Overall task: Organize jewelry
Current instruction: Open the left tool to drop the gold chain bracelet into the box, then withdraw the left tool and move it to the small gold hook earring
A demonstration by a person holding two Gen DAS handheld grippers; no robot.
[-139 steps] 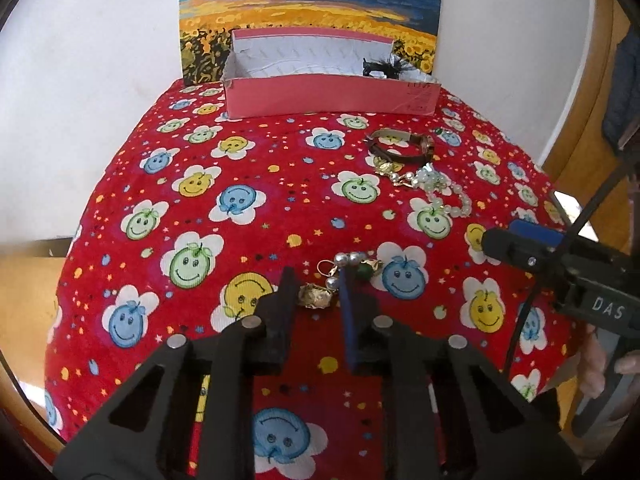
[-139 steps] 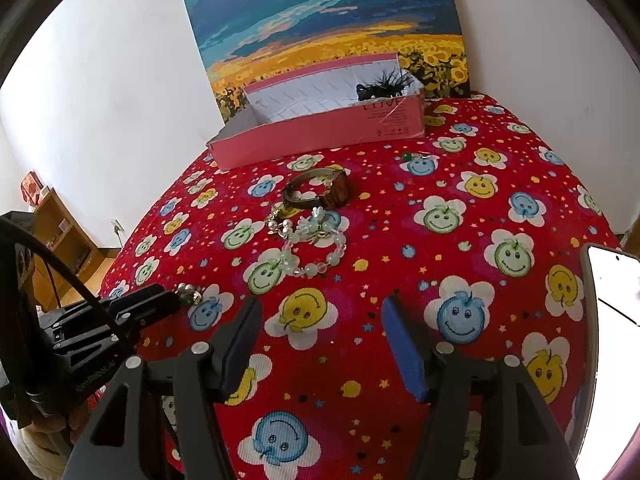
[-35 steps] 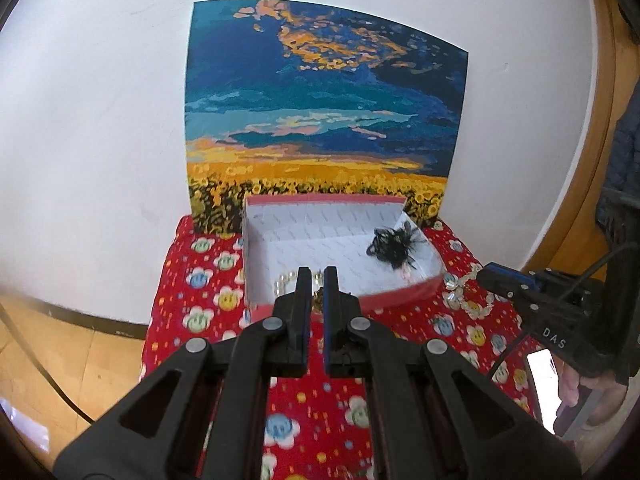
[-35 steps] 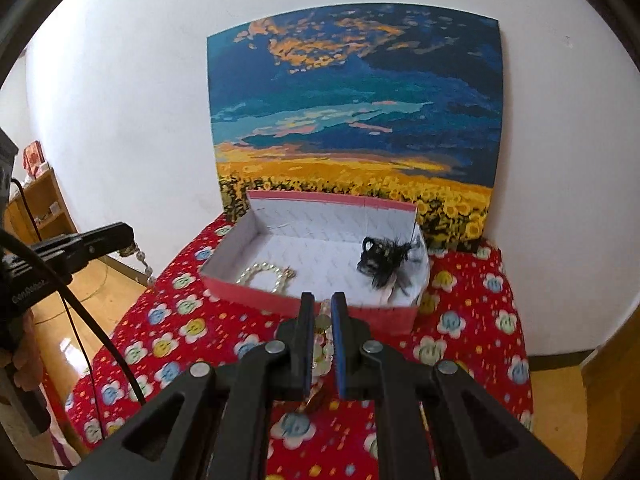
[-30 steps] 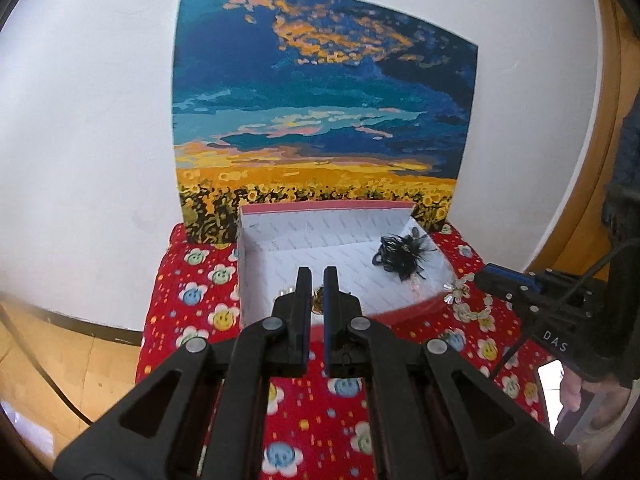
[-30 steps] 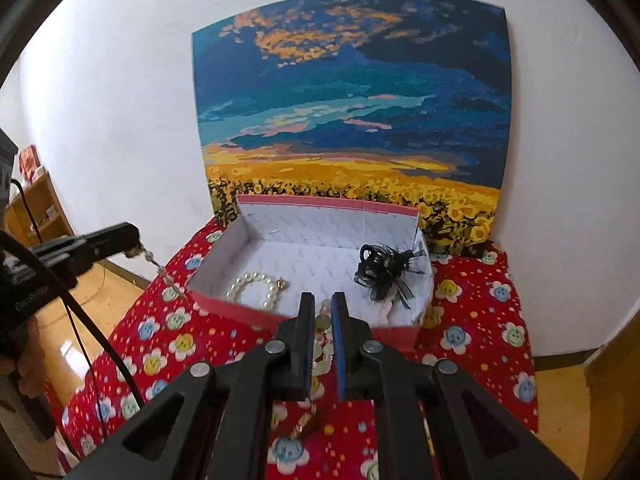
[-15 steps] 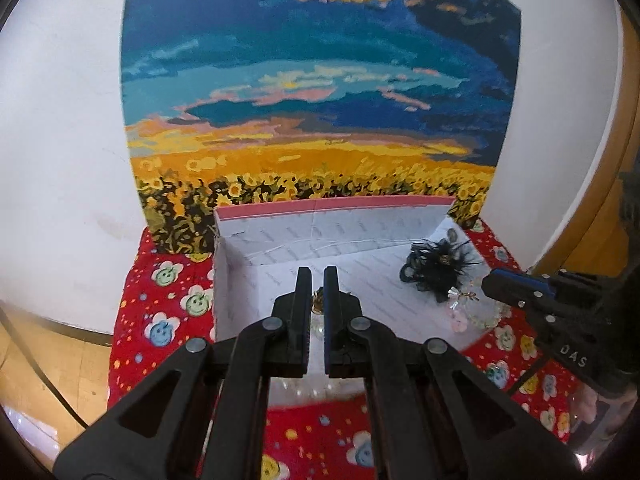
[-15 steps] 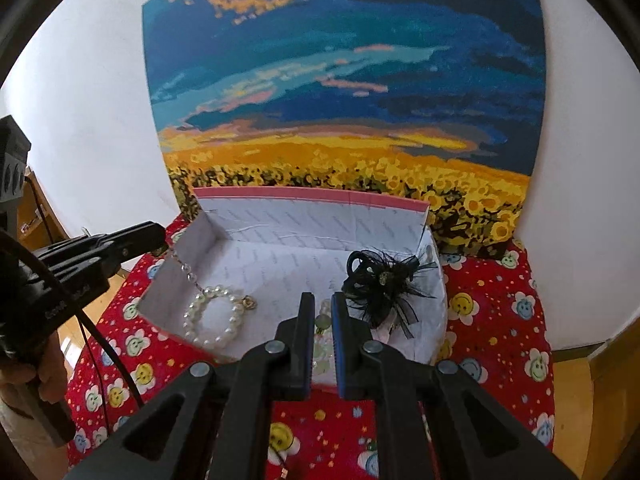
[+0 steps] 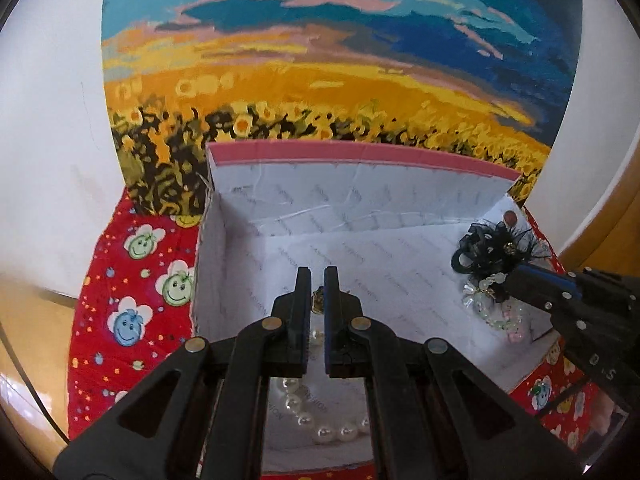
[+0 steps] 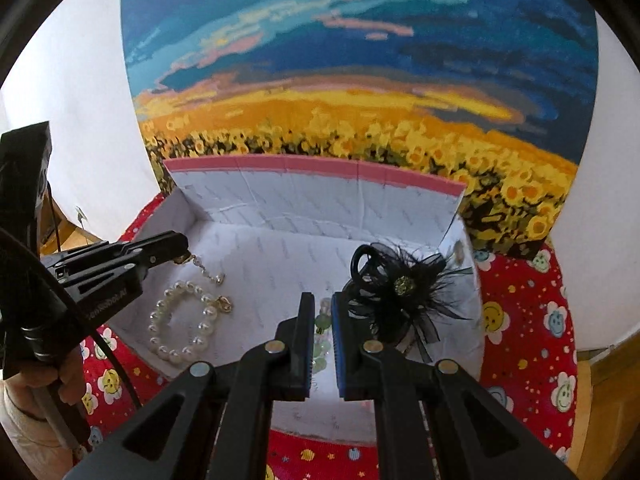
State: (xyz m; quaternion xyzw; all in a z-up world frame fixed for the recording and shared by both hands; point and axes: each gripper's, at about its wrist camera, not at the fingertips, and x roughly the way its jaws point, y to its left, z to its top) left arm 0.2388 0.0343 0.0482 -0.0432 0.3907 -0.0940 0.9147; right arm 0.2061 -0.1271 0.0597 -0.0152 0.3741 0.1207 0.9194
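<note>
I see the pink box [image 10: 312, 168] holding a pearl bracelet [image 10: 182, 322] at its left end and a black feather clip [image 10: 400, 288] at its right. My left gripper [image 9: 317, 280] pinches a gold chain [image 10: 204, 268], which slopes down from the tips toward the pearls. My right gripper [image 10: 323, 308] is clamped on a pale bead bracelet [image 9: 494, 308] hanging beside the clip. Only my right view shows the chain's whole length.

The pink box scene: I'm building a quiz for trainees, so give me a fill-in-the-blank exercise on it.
1. The pearl bracelet lies inside the ___ box.
2. The black feathered hair clip lies on the box's ___ side.
3. The left claw holds a short ___ that dangles over the box.
4. The right claw grips a ___ bracelet.

Missing words: pink; right; chain; beaded
</note>
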